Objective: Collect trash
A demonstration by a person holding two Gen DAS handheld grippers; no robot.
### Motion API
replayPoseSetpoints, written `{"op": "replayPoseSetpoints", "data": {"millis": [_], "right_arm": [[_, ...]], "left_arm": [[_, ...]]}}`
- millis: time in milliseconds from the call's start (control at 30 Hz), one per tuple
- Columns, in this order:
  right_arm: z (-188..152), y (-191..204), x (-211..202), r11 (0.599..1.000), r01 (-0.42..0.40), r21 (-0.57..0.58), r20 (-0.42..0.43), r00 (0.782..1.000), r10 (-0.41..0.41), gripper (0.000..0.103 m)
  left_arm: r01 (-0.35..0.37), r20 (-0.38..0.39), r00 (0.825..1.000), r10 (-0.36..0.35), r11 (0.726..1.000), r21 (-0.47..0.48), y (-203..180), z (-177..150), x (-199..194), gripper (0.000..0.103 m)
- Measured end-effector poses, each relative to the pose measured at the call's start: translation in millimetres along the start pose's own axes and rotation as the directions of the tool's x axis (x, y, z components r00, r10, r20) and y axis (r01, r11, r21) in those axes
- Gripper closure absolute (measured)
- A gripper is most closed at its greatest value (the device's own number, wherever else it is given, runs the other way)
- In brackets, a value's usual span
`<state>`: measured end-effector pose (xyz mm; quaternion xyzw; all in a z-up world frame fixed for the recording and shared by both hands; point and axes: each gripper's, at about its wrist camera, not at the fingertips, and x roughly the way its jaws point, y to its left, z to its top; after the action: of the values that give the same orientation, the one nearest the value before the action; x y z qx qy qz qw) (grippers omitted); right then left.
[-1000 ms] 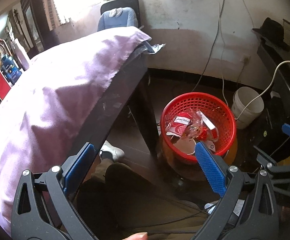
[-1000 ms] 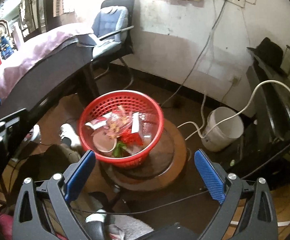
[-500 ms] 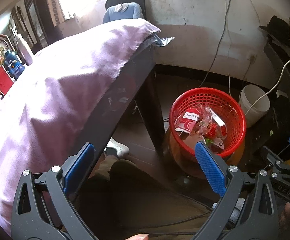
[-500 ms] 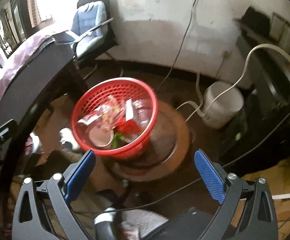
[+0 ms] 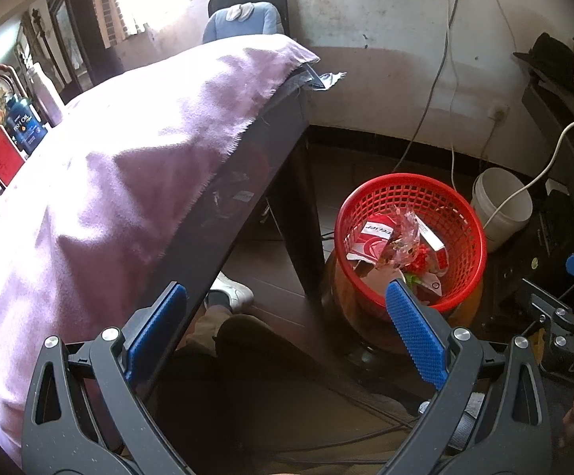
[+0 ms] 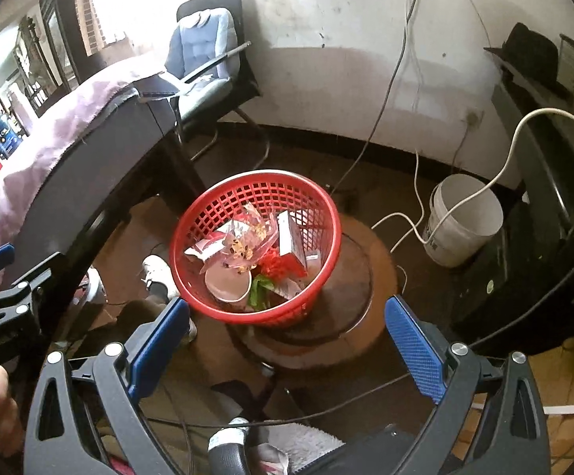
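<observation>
- Dark table (image 5: 271, 166), draped with a purple cloth (image 5: 128, 182), filling the left half of the left wrist view; one leg planted on the floor just left of the basket.
- Office chair (image 6: 211, 59) with a blue cushion, drawn up at the far end of the table, against the stained wall.
- Round brown stool (image 6: 350, 289) on the floor, carrying the basket on its top.
- Red mesh basket (image 6: 255, 194), upright, holding the collected trash: a crumpled clear wrapper (image 6: 247, 245) on top near the middle, a red-and-white packet (image 5: 374, 237) at its left, a small box (image 6: 290, 237) leaning at the right, a paper cup (image 6: 227, 281) tipped on its side near the front, a scrap of green (image 6: 259, 293) beside the cup.
- White bucket (image 6: 465, 217) on the floor well right of the basket, with a white cable (image 6: 516, 134) looping past its rim.
- Left gripper (image 5: 283, 308), jaws spread wide and empty, poised above the floor at the table edge, the right blue pad overlapping the basket's near rim in view.
- Right gripper (image 6: 285, 324), jaws likewise released with nothing between them, hovering above the stool, basket just beyond the tips.
- White shoe (image 6: 160, 273) on the floor, just left of the basket.
- Black hat (image 6: 532, 51) on the dark shelf at far right.
</observation>
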<state>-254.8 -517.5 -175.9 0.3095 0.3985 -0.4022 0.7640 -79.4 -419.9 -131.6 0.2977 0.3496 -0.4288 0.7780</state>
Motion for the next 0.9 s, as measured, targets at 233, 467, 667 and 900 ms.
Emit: {"op": "replayPoseSetpoints", "data": {"millis": [233,467,667,900], "right_arm": [[0.1,2.8,-1.4,1.000,0.002,-0.006,0.013,1.000,-0.001,0.006],[1.5,3.2,-7.1,1.000,0.020,-0.016,0.040,0.999,-0.019,0.006],[2.7,2.3,-7.3,1.000,0.015,-0.015,0.042,0.999,-0.014,0.006],[2.3,3.9,-8.7,1.000,0.018,-0.017,0.046,0.999,-0.017,0.006]], "left_arm": [[0.010,-0.015,1.000,-0.010,1.000,-0.004,1.1,0.3,1.5,0.007],[-0.003,-0.010,1.000,0.003,1.000,0.006,-2.4,0.6,1.5,0.007],[-0.006,-0.017,1.000,0.006,1.000,-0.003,-0.9,0.1,3.2,0.007],[-0.012,-0.014,1.000,0.012,1.000,0.006,-2.7,-0.5,3.0,0.007]]}}
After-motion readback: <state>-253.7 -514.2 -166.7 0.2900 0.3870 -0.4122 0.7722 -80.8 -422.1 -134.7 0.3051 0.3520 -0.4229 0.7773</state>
